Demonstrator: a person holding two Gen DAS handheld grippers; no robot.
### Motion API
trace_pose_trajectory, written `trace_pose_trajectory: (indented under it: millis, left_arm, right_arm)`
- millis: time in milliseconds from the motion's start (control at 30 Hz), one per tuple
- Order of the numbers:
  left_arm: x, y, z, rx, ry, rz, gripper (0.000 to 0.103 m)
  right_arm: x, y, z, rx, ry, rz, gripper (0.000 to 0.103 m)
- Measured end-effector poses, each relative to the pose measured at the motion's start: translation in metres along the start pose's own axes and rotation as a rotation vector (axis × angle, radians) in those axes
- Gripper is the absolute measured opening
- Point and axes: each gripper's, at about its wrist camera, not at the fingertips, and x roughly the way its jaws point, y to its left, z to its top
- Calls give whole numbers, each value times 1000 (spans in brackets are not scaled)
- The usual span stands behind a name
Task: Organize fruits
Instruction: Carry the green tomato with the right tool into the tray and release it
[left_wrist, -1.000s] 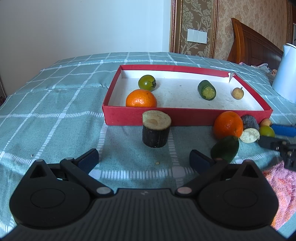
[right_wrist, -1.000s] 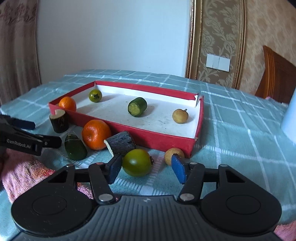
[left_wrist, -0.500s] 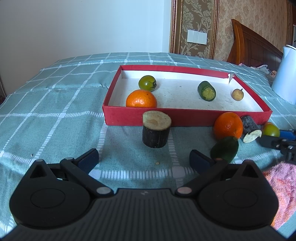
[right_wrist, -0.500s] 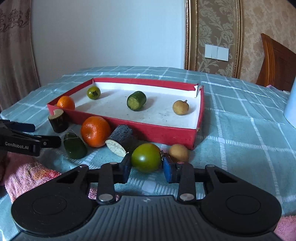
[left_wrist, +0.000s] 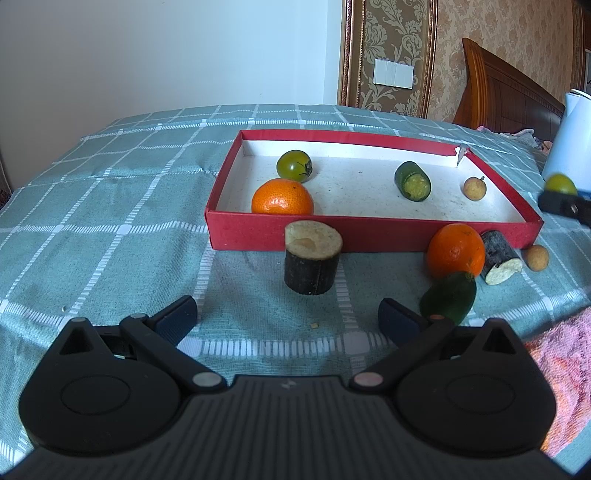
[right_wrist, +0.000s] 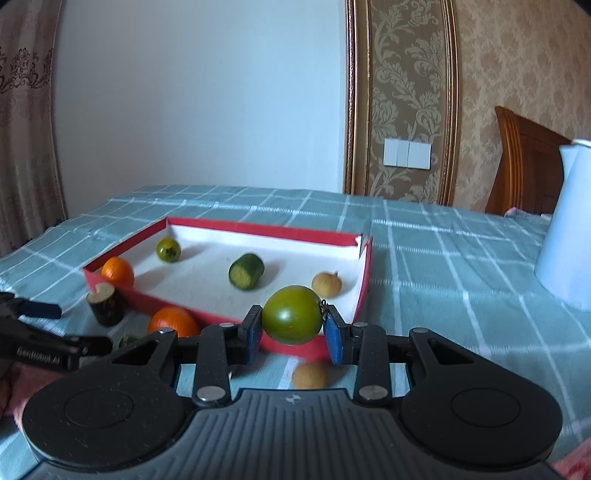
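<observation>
Flanking red tray (left_wrist: 369, 236) — oranges (left_wrist: 456, 249), stumps (left_wrist: 312, 264)

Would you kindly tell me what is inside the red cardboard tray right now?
Inside the red cardboard tray: a green tomato, an orange mandarin, a cut cucumber piece and a small tan longan. The tray's near wall hides the mandarin's underside.

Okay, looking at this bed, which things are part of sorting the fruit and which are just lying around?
Part of the job:
- green tomato gripped in the right tongs
- red box
- orange outside the box
- small brown fruit outside the box
- open left tongs

Just lying about:
- white jug
- pink towel
- wall switch
</observation>
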Motion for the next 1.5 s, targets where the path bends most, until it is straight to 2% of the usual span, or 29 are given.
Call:
trace_pose_trajectory:
  millis: [300,700,1200,1333,1433,1500]
  left_arm:
    - [0,0,0,0,0,0,103]
    - [0,0,0,0,0,0,103]
    - [0,0,0,0,0,0,103]
    - [0,1,0,0,0,0,103]
    - [0,0,0,0,0,0,103]
    - [0,1,0,1,0,1,103]
  right_arm:
    - [36,5,28,-35,-15,-59,35]
    - [106,11,33,-85,105,-95,35]
    - [134,27,34,-147,141,-108,34]
    - [142,37,34,-190,161,-85,34]
    - [143,40,32,-212,154,-107,34]
    - [143,37,33,-195,156,-97,34]
